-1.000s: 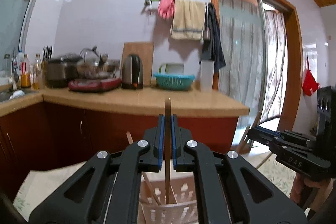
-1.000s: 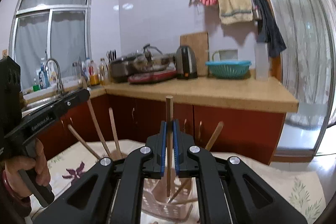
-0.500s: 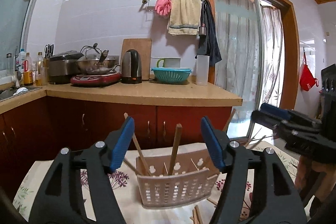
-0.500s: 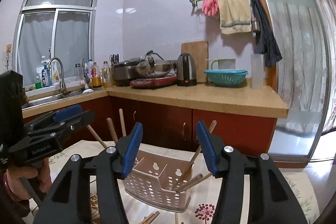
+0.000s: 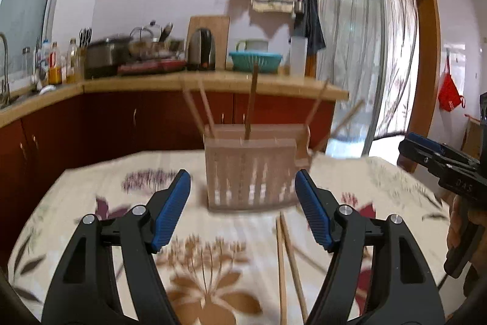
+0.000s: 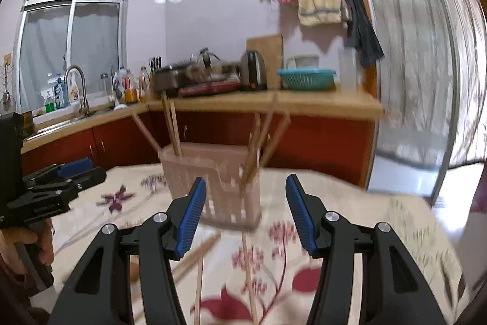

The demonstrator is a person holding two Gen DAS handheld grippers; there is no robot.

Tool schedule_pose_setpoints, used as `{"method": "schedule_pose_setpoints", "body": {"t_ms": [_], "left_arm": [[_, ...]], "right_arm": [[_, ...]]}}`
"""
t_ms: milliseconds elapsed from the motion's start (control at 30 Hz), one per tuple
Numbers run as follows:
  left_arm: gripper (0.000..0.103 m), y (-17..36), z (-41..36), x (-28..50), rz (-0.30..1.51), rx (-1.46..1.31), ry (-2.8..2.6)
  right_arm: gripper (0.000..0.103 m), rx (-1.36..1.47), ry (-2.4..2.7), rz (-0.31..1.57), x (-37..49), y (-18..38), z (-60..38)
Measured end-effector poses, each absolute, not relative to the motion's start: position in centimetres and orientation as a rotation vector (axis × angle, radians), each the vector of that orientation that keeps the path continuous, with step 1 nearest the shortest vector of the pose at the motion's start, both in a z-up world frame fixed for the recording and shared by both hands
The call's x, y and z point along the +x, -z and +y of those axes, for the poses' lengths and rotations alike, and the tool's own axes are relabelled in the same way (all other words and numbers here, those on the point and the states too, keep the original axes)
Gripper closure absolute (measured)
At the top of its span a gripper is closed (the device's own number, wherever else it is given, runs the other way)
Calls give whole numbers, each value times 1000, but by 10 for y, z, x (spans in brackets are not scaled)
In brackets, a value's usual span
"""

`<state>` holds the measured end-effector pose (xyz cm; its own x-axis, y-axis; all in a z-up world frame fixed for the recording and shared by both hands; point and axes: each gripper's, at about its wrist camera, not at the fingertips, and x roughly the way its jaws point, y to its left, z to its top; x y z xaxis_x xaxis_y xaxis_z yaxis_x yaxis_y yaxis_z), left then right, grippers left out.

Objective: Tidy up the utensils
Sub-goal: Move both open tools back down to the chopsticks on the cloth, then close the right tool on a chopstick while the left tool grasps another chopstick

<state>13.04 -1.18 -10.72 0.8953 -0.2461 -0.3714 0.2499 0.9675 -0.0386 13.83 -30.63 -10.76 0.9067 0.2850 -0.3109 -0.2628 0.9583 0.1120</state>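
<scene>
Both my left gripper (image 5: 242, 210) and right gripper (image 6: 245, 215) gape empty; loose chopsticks (image 5: 286, 258) look light, stiff, slippery, so I'd pinch mid-shaft.

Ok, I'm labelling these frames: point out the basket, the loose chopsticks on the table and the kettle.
basket (image 5: 249, 175), left wrist view, front wall.
loose chopsticks (image 5: 281, 261), left wrist view, mid-shaft of the left stick.
kettle (image 6: 253, 70), right wrist view, body.

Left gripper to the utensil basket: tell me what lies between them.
Left wrist view: only floral tablecloth lies between the open left gripper and the utensil basket; two loose chopsticks lie slightly right.
</scene>
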Motion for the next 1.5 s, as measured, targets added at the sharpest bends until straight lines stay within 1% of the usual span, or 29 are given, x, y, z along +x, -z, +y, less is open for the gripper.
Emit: {"method": "schedule_pose_setpoints", "body": {"t_ms": [200,267,467,500,733,833,900,967,1033,1100,1300,1367,1500], "left_arm": [[34,151,-13,98,462,16,265],[35,164,-14,88,484,11,266],[43,200,-17,74,556,8,273],[47,205,-17,73,572,7,277],[55,233,-22,69,646,19,289],[57,237,-21,70,650,17,292],[61,239,-22,69,651,16,296],[63,241,-22,69,652,16,298],[68,245,-23,69,654,12,304],[69,246,-24,68,642,9,310],[86,248,-28,65,627,3,322],[95,248,-27,65,628,-3,322],[97,248,-26,65,627,-11,331]], "right_arm": [[50,90,-261,414,114,162,-313],[51,88,-252,425,107,176,-314],[57,76,-236,514,96,216,-315],[58,76,-232,525,96,221,-315],[58,58,-230,536,89,229,-315],[58,58,-228,537,89,230,-315],[58,59,-224,539,89,230,-315],[58,63,-223,541,88,232,-314],[58,62,-222,537,88,232,-314],[58,62,-222,535,88,232,-313],[59,64,-220,536,87,232,-313],[61,64,-222,537,87,232,-313],[63,66,-224,541,86,233,-311]]}}
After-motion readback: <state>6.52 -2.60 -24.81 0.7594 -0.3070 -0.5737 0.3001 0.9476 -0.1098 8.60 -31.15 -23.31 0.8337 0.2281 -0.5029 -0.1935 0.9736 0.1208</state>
